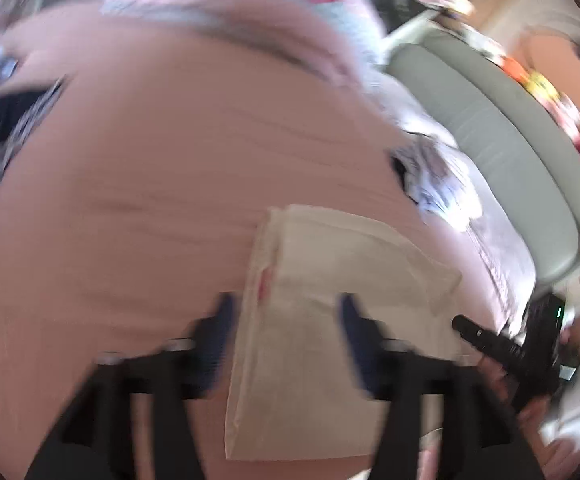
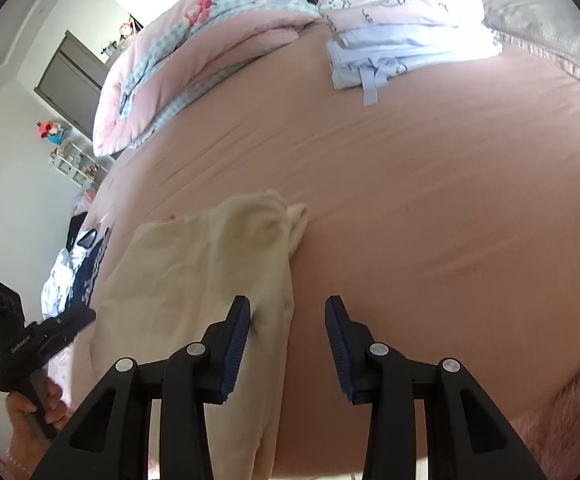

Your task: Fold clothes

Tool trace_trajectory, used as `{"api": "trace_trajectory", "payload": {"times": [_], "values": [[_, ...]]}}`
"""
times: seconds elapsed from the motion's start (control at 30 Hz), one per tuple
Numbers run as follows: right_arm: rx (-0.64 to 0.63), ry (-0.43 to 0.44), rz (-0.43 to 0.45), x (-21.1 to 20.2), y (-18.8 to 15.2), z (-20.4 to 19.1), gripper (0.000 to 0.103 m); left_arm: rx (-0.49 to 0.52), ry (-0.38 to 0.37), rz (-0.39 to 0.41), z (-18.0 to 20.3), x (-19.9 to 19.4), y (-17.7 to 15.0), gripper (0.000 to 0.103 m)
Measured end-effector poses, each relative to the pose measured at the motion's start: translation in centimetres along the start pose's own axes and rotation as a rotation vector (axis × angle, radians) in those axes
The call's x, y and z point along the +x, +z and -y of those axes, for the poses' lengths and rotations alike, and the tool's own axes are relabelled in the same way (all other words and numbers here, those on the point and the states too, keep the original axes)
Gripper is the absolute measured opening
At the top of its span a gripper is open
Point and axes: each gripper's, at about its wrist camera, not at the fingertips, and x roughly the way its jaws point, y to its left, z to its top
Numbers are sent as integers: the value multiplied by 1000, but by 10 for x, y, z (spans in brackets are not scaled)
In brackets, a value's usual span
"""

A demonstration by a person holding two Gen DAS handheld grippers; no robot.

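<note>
garment: we see one cream garment (image 2: 193,280) lying flat on the pink bedsheet (image 2: 430,200), partly folded, at the near edge of the bed

landmark: we place everything relative to the cream garment

left gripper (image 1: 285,344): jaws apart, nothing held; it hovers over the garment's near half, cloth showing between the two fingers. View is blurred, so we can't tell if it touches

right gripper (image 2: 287,344): jaws apart, empty; its left finger sits over the garment's right edge, its right finger over bare sheet just beside it

nearer hand: we judge the left is more centred on the cloth, the right is at its side edge

long axis: runs away from both grippers, up the bed toward the pillows (image 2: 209,40); the far end is bunched and lumpy

folded stack (image 2: 402,24): finished pale clothes, well apart from the garment, far up and to its right

unfolded pile (image 2: 77,276): dark and white clothes, left of the garment at the bed edge

next move: we judge a pinch on the near or side edge, then a fold along the long axis
</note>
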Motion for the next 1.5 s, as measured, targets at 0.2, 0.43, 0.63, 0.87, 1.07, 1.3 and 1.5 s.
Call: {"api": "trace_trajectory", "payload": {"times": [0.2,0.43,0.63,0.87,1.07,1.3,1.5], "values": [[-44,-40,-42,11,-2,-3,41,-73,115,-53,-25,30,-3,68],[-44,20,-65,3,3,-9,52,-294,-192,-39,-63,19,-5,67],[-76,0,-110,23,-7,-16,56,-263,-201,-81,-60,32,-7,67],[-34,106,-167,32,-3,-15,49,-218,-207,-76,-47,33,-27,79],[-63,74,-154,40,-3,-19,44,-160,-187,-113,-32,31,-28,43],[-51,54,-146,40,-4,-19,34,-177,-243,-116,-32,18,-30,34],[-77,31,-146,45,-2,-24,44,-222,-248,-128,-43,41,-31,65]]}}
